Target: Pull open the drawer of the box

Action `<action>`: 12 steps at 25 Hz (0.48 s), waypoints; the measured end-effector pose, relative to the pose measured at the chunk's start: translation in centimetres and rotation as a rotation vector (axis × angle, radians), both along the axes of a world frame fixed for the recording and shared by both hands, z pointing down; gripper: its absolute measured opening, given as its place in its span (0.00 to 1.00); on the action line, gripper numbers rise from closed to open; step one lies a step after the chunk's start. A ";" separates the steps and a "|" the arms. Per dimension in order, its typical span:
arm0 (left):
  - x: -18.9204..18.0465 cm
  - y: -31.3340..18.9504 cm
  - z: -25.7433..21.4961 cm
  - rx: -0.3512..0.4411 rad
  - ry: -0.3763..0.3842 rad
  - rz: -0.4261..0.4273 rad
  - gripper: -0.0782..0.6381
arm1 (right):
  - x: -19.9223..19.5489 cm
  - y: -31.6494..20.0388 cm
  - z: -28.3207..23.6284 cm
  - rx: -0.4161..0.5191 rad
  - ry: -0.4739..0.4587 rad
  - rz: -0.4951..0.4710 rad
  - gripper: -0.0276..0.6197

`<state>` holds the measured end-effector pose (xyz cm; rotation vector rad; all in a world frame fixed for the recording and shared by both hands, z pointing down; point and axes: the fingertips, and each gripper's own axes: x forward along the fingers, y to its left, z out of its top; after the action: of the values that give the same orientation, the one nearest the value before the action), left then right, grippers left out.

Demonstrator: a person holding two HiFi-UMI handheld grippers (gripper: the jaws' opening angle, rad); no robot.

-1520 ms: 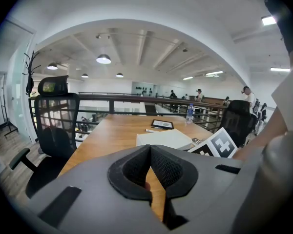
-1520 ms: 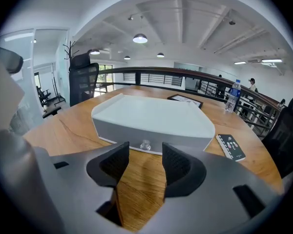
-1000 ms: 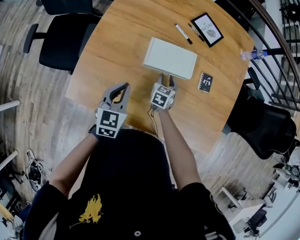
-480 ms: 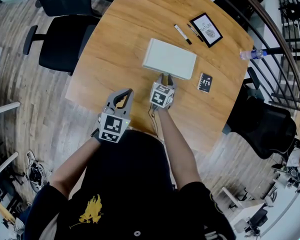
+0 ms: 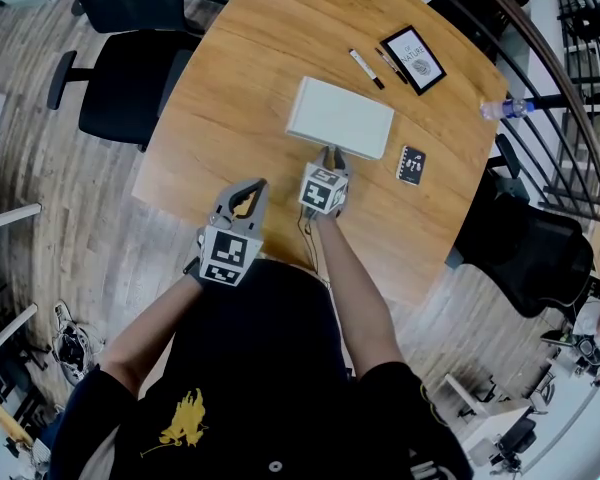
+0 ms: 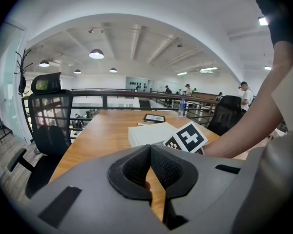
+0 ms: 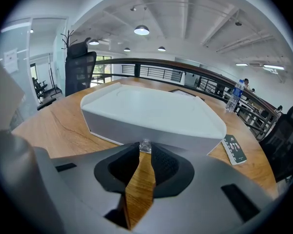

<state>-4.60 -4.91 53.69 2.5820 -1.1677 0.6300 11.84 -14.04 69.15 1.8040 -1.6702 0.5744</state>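
The white flat box lies in the middle of the round wooden table, its drawer front facing me. My right gripper is at that front. In the right gripper view a small clear knob on the box sits between the fingertips of the right gripper. Its jaws have just been closing and the tips now touch the knob on both sides. My left gripper hovers by the table's near edge, left of the right one, shut and empty. The left gripper view shows the box beyond it.
Two pens and a framed card lie behind the box, a small dark card to its right. A bottle stands at the far right rim. Black office chairs flank the table by a railing.
The left gripper has drifted slightly toward me and to the right. The right gripper has stayed at the box front.
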 end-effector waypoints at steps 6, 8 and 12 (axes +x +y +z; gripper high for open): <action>0.1 0.2 0.1 -0.002 -0.001 0.004 0.12 | 0.0 0.0 0.1 -0.007 -0.015 -0.011 0.15; 0.0 0.2 0.0 -0.003 0.001 0.002 0.12 | -0.1 0.0 0.0 -0.006 -0.013 -0.010 0.15; -0.1 0.3 0.0 -0.004 -0.001 0.001 0.12 | -0.1 0.1 -0.1 -0.006 -0.015 -0.007 0.15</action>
<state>-4.72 -4.61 53.66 2.5795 -1.1642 0.6334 11.73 -13.91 69.06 1.7928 -1.6827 0.5906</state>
